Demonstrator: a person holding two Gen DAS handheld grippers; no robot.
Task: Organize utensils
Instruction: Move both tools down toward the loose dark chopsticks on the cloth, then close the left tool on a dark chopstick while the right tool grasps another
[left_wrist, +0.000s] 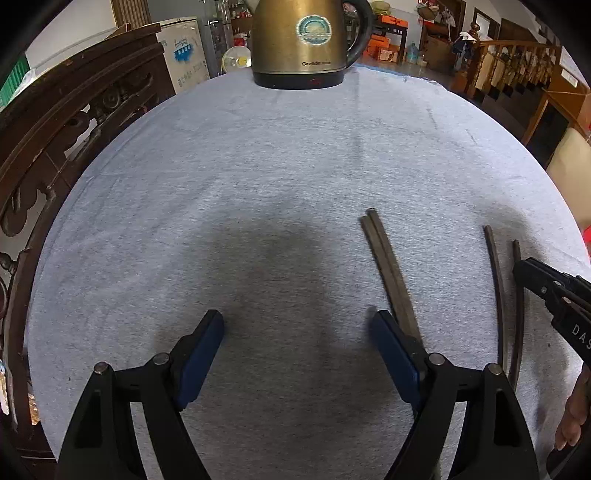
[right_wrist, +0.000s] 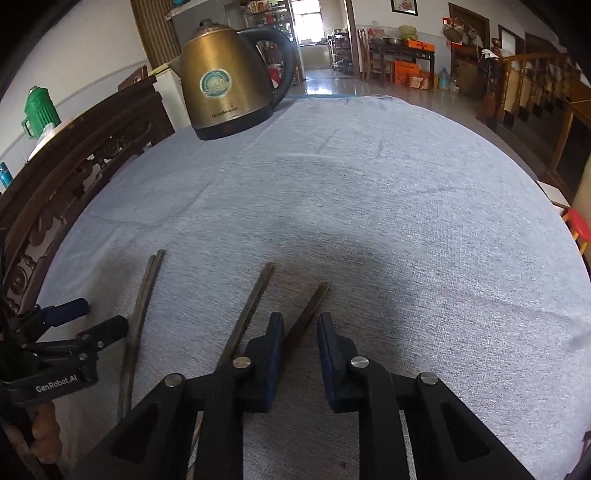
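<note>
Dark chopsticks lie on the blue-grey tablecloth (left_wrist: 258, 166). One pair (left_wrist: 388, 266) lies side by side just right of my left gripper (left_wrist: 297, 325), which is wide open and empty. It also shows in the right wrist view (right_wrist: 142, 295). Two single chopsticks lie apart at the right (left_wrist: 496, 288), (left_wrist: 519, 314). In the right wrist view, my right gripper (right_wrist: 301, 325) is partly open with one chopstick (right_wrist: 312, 306) between its fingers, not clamped. The other single chopstick (right_wrist: 255, 299) lies just left of it.
A brass electric kettle (left_wrist: 303, 40) stands at the table's far edge, also in the right wrist view (right_wrist: 225, 81). A carved dark wooden chair back (left_wrist: 55, 140) borders the table's left side. The right gripper (left_wrist: 554, 295) shows at the right edge of the left wrist view.
</note>
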